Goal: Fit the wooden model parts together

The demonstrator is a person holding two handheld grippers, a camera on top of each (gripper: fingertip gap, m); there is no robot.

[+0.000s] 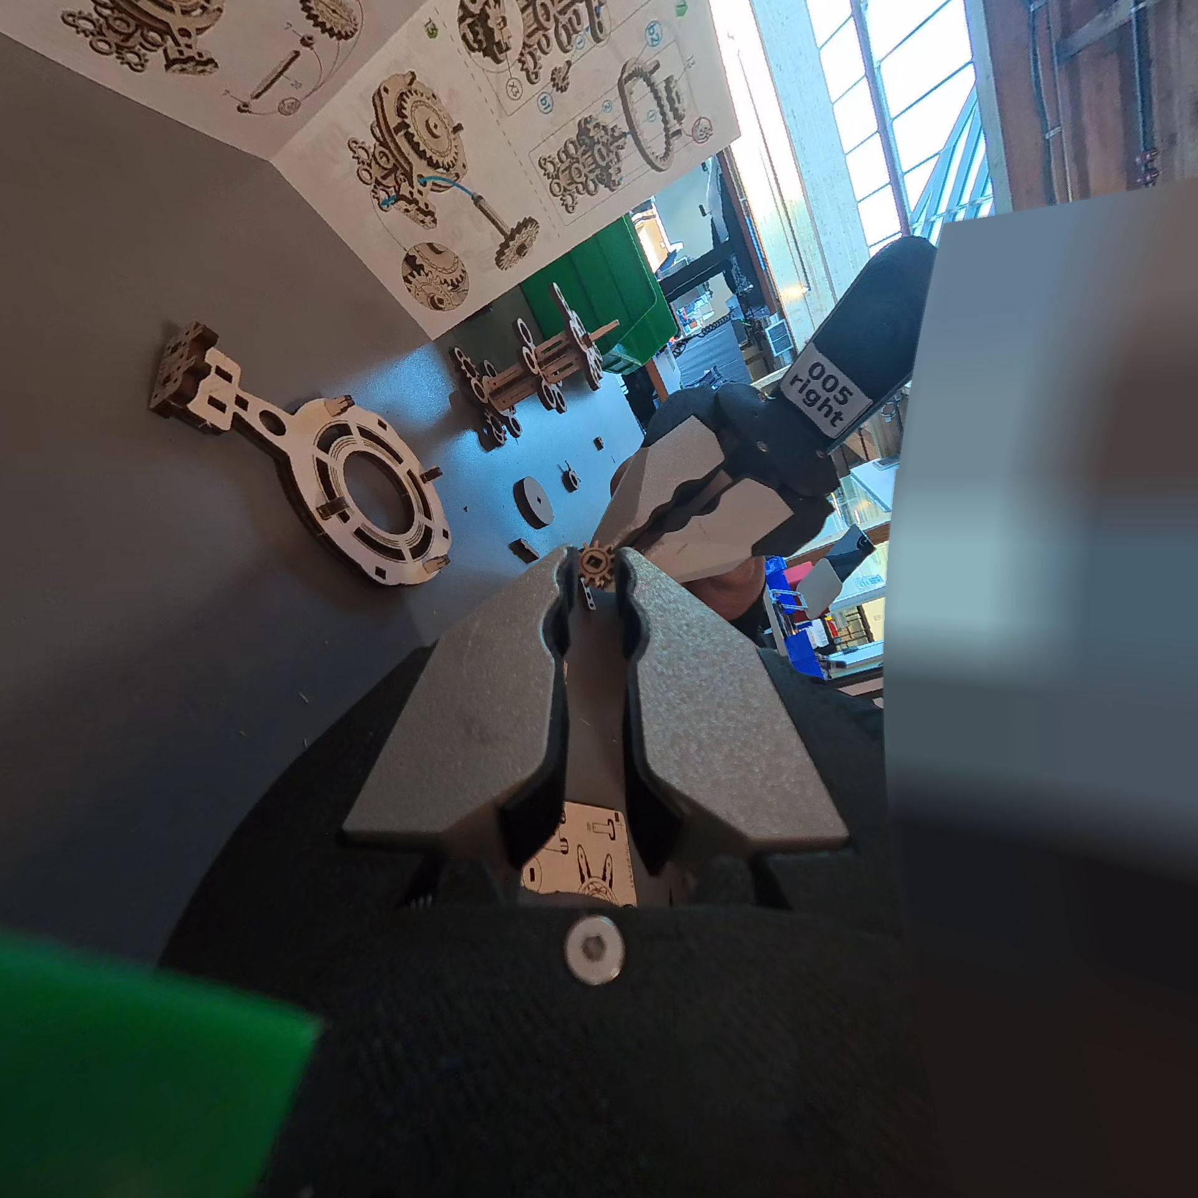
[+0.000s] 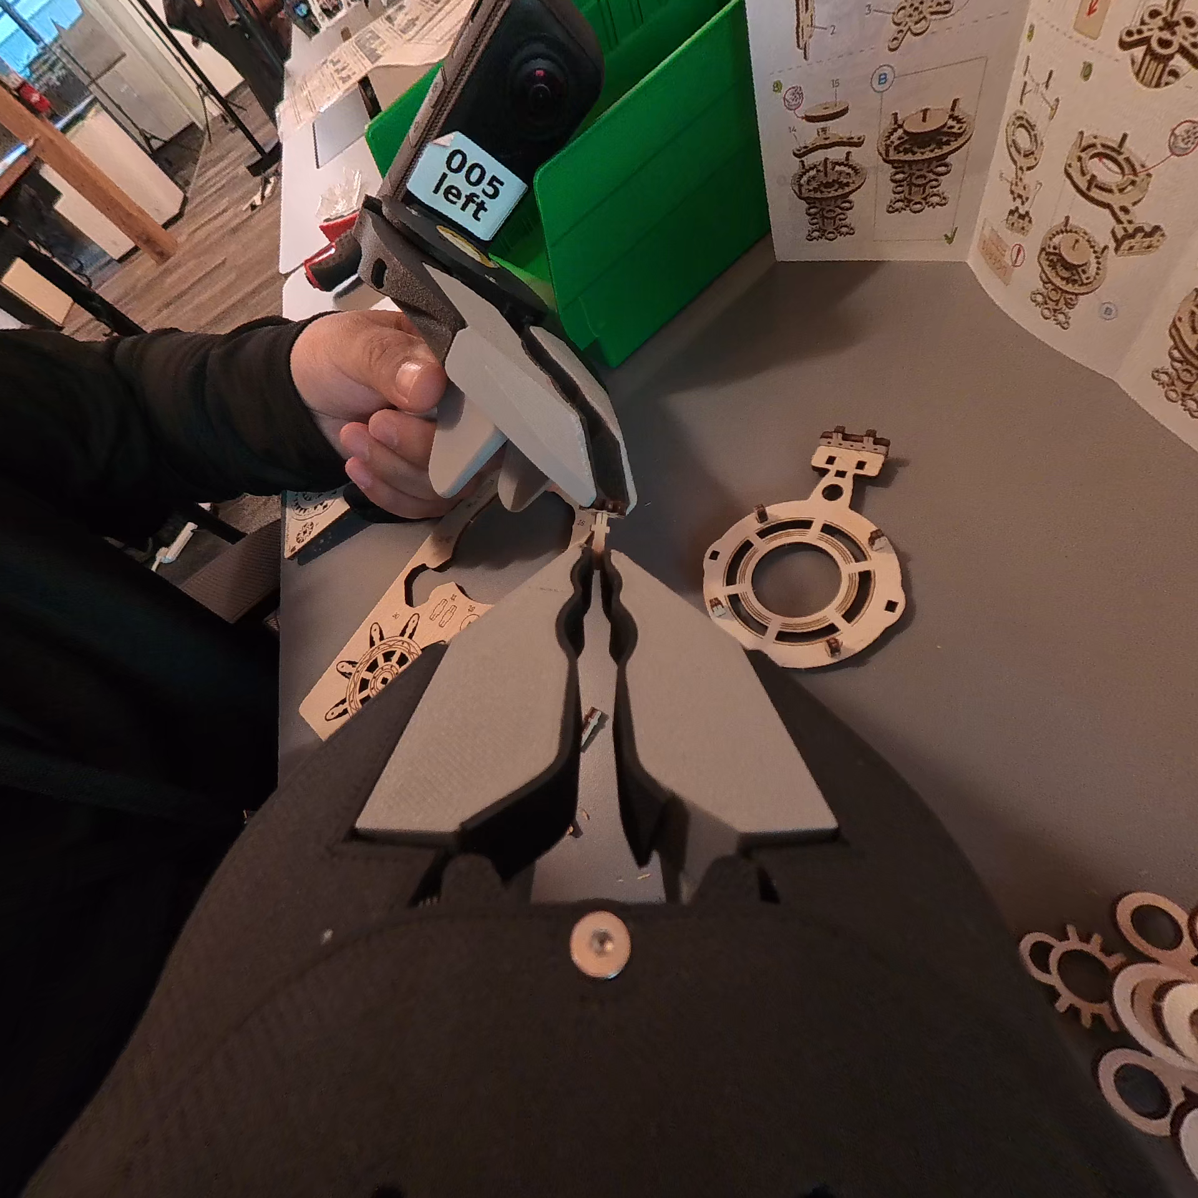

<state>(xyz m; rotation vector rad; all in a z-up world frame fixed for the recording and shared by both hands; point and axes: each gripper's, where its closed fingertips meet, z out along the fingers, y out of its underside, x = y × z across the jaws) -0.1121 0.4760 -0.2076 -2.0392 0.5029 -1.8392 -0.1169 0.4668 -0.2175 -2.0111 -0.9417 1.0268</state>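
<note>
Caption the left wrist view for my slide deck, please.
Left gripper pinches a small wooden gear as the right gripper meets it above a grey table.

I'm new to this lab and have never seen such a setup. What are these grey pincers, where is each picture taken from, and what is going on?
There is no robot here: a person's hand holds a two-finger gripper, one in each hand, and each gripper carries a camera looking along its fingers. One picture comes from the left gripper, the other from the right gripper.

The left gripper pinches a small wooden gear. The right gripper pinches a thin wooden peg, its tip meeting the gear, so the two parts seem about to be joined.

On the grey table lie a ring-shaped wooden frame with a handle, a cut-out wooden sheet, a partly built gear assembly and a few loose bits. Folded picture instructions stand behind, beside a green bin.
</note>
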